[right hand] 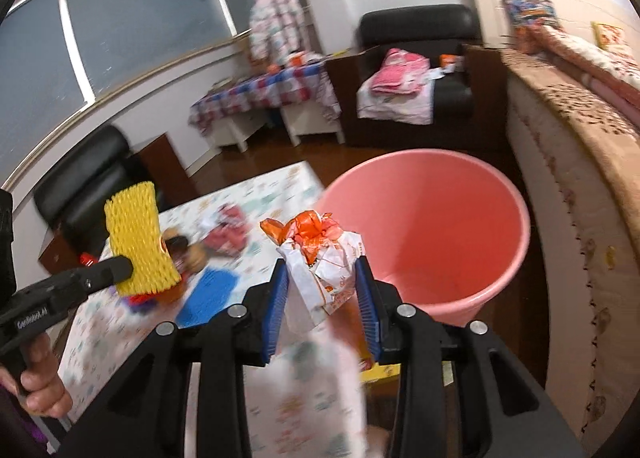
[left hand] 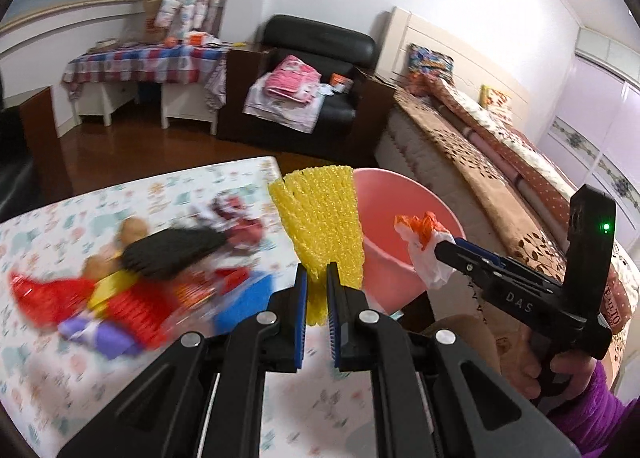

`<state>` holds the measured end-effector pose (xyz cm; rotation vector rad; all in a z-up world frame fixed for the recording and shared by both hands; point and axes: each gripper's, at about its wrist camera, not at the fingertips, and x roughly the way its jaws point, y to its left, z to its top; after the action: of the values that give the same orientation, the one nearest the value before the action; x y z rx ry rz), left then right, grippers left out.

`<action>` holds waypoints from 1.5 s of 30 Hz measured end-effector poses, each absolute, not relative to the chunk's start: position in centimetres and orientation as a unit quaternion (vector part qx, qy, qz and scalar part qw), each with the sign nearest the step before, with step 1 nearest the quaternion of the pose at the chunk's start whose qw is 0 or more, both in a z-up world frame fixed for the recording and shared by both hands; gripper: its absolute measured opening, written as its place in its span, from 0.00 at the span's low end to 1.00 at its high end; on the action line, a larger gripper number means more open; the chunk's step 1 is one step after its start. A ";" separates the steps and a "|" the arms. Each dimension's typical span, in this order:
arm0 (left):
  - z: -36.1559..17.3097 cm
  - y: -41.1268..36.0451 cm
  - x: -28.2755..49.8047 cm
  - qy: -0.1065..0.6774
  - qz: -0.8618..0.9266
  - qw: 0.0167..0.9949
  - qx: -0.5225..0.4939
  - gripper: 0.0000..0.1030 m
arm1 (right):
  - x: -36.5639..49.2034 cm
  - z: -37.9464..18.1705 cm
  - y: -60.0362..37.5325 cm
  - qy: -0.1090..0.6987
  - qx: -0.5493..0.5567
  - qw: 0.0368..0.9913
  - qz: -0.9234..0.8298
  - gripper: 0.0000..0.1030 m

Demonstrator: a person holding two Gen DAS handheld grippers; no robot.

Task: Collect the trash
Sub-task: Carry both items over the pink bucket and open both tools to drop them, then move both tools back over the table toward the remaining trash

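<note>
**Two pieces of trash carried toward the pink bin**

While both grippers hold litter clear of the tabletop, the scene reads from large to small as follows. Bed [left hand: 472, 145] and black armchair [left hand: 320, 69] form the background. Table [left hand: 48, 370], under a patterned cloth, bears the remaining clutter [left hand: 132, 278], blurred here and presumably awaiting sorting. Pink bin [right hand: 436, 225] stands just beyond the table's corner, between table and bed, its mouth open and apparently empty as far as its interior shows; this placement lets either hand reach it without leaving the table. Yellow foam fruit net [left hand: 324, 217] stands upright from the left gripper [left hand: 317, 286], whose jaws are pinched nearly together on the net's lower end, a narrow grip suited to soft, compressible mesh. Crumpled orange-and-white wrapper [right hand: 320, 258] sits between the pads of the right gripper [right hand: 322, 290], jaws at moderate width and pressing its sides, since the wad is bulkier. Both items appear close to the bin's rim, the wrapper nearer; release over the opening seems the step remaining.
</note>
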<state>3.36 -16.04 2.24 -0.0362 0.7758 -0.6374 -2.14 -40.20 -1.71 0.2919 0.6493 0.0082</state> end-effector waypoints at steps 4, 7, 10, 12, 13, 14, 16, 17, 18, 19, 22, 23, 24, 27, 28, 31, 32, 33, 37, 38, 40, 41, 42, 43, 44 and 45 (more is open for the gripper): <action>1.9 -20.7 4.7 0.377 -0.326 0.867 0.005 0.08 | -1.5 -1.9 -43.0 0.314 0.150 0.937 -0.029 0.34; 1.1 -23.7 5.6 0.384 -0.336 0.860 0.021 0.08 | -0.9 -2.2 -44.8 0.317 0.152 0.935 -0.048 0.34; 0.1 -26.5 6.3 0.393 -0.342 0.853 0.039 0.08 | -0.2 -2.7 -45.8 0.319 0.152 0.934 -0.062 0.34; -0.6 -28.0 6.6 0.399 -0.345 0.848 0.051 0.08 | 0.2 -3.2 -46.7 0.322 0.159 0.931 -0.065 0.34; -1.0 -28.7 6.9 0.402 -0.346 0.846 0.056 0.08 | 0.4 -3.5 -47.2 0.324 0.165 0.929 -0.066 0.34; -1.3 -29.3 7.1 0.405 -0.346 0.844 0.059 0.08 | 0.5 -3.8 -47.4 0.326 0.167 0.928 -0.068 0.34; -2.1 -30.4 7.6 0.411 -0.346 0.841 0.068 0.08 | 1.0 -4.4 -48.0 0.331 0.173 0.925 -0.071 0.34; -2.4 -30.7 7.8 0.414 -0.346 0.839 0.071 0.08 | 1.2 -4.7 -48.2 0.334 0.176 0.923 -0.072 0.34; -2.9 -31.2 8.2 0.420 -0.345 0.836 0.074 0.08 | 1.4 -4.9 -48.4 0.336 0.178 0.922 -0.073 0.34; -3.3 -31.4 8.4 0.424 -0.344 0.834 0.077 0.08 | 1.6 -5.2 -48.5 0.339 0.178 0.921 -0.075 0.34; -4.1 -32.2 9.1 0.433 -0.346 0.829 0.078 0.08 | 2.2 -5.9 -49.0 0.347 0.178 0.917 -0.082 0.34; -4.3 -32.5 9.3 0.433 -0.347 0.828 0.080 0.08 | 2.3 -6.0 -49.2 0.349 0.179 0.916 -0.083 0.34; -4.6 -32.7 9.4 0.435 -0.348 0.827 0.081 0.09 | 2.4 -6.3 -49.4 0.351 0.181 0.915 -0.085 0.34; -5.2 -33.3 9.9 0.443 -0.354 0.820 0.078 0.09 | 2.5 -6.7 -49.6 0.356 0.184 0.912 -0.091 0.34; -5.3 -33.5 10.1 0.446 -0.356 0.818 0.076 0.09 | 2.6 -6.9 -49.8 0.358 0.184 0.911 -0.092 0.34; -5.6 -33.8 10.3 0.450 -0.359 0.815 0.072 0.11 | 2.6 -7.2 -50.1 0.360 0.184 0.910 -0.095 0.34; -5.6 -33.8 10.2 0.449 -0.360 0.815 0.069 0.19 | 2.6 -7.2 -50.1 0.358 0.183 0.910 -0.098 0.34; -5.6 -33.9 10.3 0.448 -0.362 0.814 0.068 0.33 | 2.5 -7.2 -50.1 0.357 0.182 0.911 -0.100 0.34; -5.1 -33.6 10.3 0.437 -0.359 0.823 0.062 0.54 | 2.6 -7.3 -50.1 0.357 0.186 0.910 -0.102 0.37; -5.0 -33.5 10.3 0.436 -0.358 0.823 0.058 0.54 | 2.5 -7.3 -50.1 0.359 0.189 0.909 -0.101 0.37; -4.6 -33.1 10.2 0.435 -0.357 0.825 0.054 0.54 | 2.4 -7.3 -50.2 0.358 0.198 0.907 -0.099 0.39; -4.4 -32.9 10.1 0.433 -0.356 0.827 0.053 0.54 | 2.4 -7.3 -50.3 0.358 0.200 0.907 -0.098 0.39; -4.2 -32.7 10.0 0.431 -0.356 0.828 0.052 0.54 | 2.3 -7.3 -50.4 0.357 0.202 0.907 -0.098 0.40; -3.9 -32.4 9.8 0.429 -0.355 0.829 0.050 0.54 | 2.2 -7.3 -50.3 0.357 0.203 0.907 -0.097 0.40; -3.7 -32.0 9.6 0.427 -0.354 0.831 0.048 0.54 | 2.2 -7.2 -50.3 0.356 0.203 0.907 -0.097 0.40; -3.4 -31.7 9.3 0.425 -0.354 0.832 0.045 0.54 | 2.1 -7.1 -50.2 0.356 0.203 0.907 -0.096 0.41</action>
<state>9.34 -31.70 -3.41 0.0964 0.9003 -0.7509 2.07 -50.25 -7.12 0.4197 0.7345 -0.1979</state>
